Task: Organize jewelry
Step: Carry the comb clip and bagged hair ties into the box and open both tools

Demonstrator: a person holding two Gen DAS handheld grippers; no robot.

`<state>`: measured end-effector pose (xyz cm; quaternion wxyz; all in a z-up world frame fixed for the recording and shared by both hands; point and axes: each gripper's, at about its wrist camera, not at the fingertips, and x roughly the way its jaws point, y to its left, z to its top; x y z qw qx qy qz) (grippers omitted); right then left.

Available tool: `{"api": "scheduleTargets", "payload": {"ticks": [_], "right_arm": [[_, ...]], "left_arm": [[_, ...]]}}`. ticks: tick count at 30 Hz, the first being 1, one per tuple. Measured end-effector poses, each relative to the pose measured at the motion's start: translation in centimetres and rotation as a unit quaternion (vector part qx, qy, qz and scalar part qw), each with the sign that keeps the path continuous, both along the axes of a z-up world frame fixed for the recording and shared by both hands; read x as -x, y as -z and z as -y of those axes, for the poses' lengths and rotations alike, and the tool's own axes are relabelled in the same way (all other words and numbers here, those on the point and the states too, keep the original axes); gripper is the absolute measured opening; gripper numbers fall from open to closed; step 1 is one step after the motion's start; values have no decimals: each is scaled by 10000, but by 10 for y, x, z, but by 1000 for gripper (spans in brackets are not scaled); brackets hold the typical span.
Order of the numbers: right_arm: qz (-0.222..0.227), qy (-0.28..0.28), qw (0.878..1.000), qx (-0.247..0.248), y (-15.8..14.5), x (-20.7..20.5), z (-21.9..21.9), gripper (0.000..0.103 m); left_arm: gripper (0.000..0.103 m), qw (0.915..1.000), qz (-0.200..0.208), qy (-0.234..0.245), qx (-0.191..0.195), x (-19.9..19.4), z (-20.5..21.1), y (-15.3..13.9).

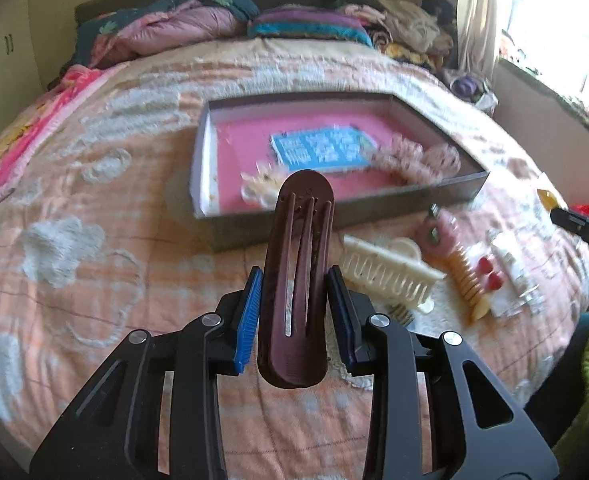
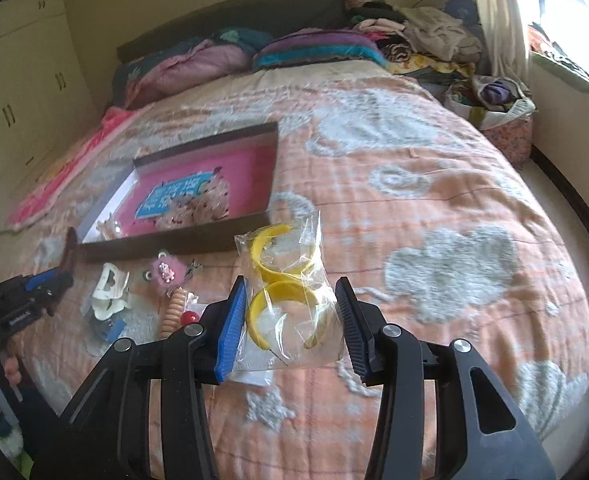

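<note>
My left gripper (image 1: 294, 296) is shut on a long brown hair clip (image 1: 298, 276), held above the bed just in front of the shallow box (image 1: 446, 194) with a pink floor. My right gripper (image 2: 290, 312) is shut on a clear plastic bag with yellow hoop earrings (image 2: 284, 292), lifted over the bedspread. The box (image 2: 182, 242) holds a blue card (image 1: 322, 148) and pale beaded pieces (image 1: 418, 160). A white claw clip (image 1: 386, 272), a pink fluffy charm (image 1: 438, 232), a coil hair tie (image 1: 468, 280) and red beads (image 1: 490, 274) lie on the bed to the right of the left gripper.
The bed has a peach and white patterned spread (image 2: 434, 208). Pillows and folded clothes (image 1: 310, 24) pile at the headboard. A wardrobe (image 2: 22, 92) stands at the left, a window (image 2: 566, 8) at the right. The left gripper shows in the right wrist view (image 2: 26, 296).
</note>
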<state>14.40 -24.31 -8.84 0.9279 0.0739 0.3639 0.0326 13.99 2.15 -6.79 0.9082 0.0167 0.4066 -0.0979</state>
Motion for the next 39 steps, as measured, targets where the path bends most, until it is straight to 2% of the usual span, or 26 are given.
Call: {"api": "scheduleTargets", "payload": {"ticks": [12,19,33,39], "right_arm": [[790,89,9968,-131,-57,44,20,43],[1155,-20,9932,-111,-88,55,23,43],[1288,-494,9903,-174,-116,4,-8,43],[1288,-699,9891,-166,-123,-23,-27,43]], "left_arm": [[25,9979,600,104,232,3,8,-70],[25,9964,682,201,459,-9,20,-88],[25,9936,900,391,563,-52,46,-115],[25,9940,831,467,535,-71,55,-109]]}}
